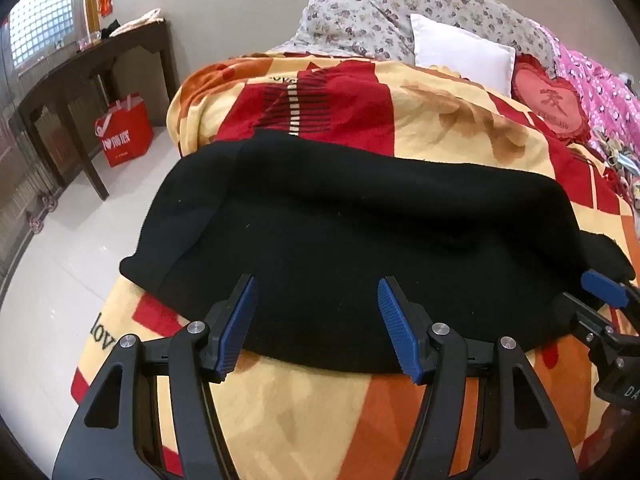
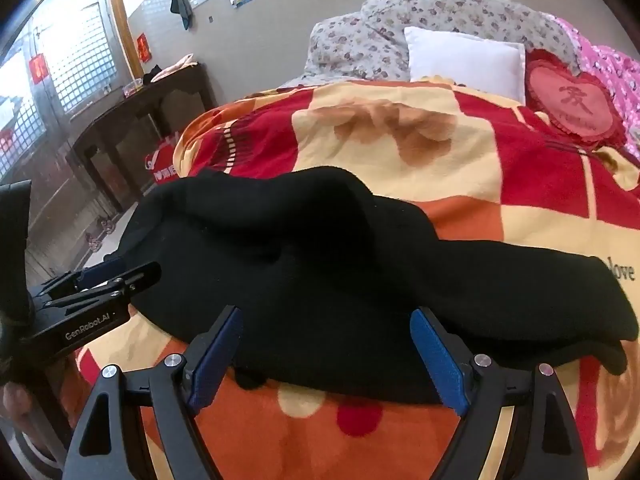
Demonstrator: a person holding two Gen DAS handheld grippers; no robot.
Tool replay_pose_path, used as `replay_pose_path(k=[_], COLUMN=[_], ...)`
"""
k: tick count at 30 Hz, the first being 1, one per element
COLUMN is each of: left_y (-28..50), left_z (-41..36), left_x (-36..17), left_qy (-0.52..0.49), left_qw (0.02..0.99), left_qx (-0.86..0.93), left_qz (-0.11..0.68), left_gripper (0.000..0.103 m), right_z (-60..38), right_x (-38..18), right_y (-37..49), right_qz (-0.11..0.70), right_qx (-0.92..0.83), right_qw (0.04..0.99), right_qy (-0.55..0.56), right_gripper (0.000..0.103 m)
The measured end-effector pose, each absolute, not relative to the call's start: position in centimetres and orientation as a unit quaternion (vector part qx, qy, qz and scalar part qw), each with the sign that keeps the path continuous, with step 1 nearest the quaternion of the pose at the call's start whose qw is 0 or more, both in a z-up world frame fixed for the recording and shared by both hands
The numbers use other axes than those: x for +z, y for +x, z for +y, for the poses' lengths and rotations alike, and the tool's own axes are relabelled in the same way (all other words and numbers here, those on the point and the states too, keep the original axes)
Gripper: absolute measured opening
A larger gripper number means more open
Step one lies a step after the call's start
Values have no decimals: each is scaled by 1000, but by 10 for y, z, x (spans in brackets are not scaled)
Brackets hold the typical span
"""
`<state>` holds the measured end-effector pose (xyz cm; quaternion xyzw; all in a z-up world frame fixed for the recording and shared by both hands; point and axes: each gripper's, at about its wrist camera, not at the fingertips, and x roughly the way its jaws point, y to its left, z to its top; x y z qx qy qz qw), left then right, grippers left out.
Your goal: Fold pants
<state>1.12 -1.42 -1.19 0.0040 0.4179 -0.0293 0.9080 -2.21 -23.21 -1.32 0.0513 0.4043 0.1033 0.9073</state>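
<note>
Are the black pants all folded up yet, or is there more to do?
Partly. The black pants already lie doubled into a bundle on the blanket. Nothing is gripped: the left claw and right claw hover open at the near edge. One end still sticks out, probably needing another fold.

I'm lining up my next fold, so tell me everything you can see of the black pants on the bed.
The black pants look like soft, matte knit, with a ribbed band at their left end. They lie in a broad band across the patterned blanket, rumpled, with a raised hump near the middle. The left gripper and right gripper hang open over the near edge; neither grips them.
</note>
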Motion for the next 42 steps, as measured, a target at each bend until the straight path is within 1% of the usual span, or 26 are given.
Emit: replay_pose_path(k=[10, 17, 25, 31, 37, 42], left_y=[42, 74, 103, 122, 123, 105], left_z=[-18, -23, -25, -24, -23, -10], left_x=[-19, -25, -30, -33, -34, -23], left_qy=[7, 1, -6, -13, -18, -41], left_qw=[901, 891, 880, 872, 867, 868], left_qx=[-12, -9, -4, -3, -9, -23], left_qz=[433, 454, 475, 489, 498, 494], left_gripper=[63, 63, 63, 63, 63, 63], right_z=[-250, -273, -279, -287, -291, -301], right_x=[-27, -24, -22, -32, -25, 3], right_y=[3, 33, 89, 130, 120, 68], right_qz=[432, 415, 413, 427, 429, 399], right_qx=[97, 69, 27, 22, 35, 50], right_qw=[893, 904, 910, 902, 899, 911], right_qy=[77, 76, 33, 52, 77, 90], right_gripper=[85, 84, 84, 84, 84, 84])
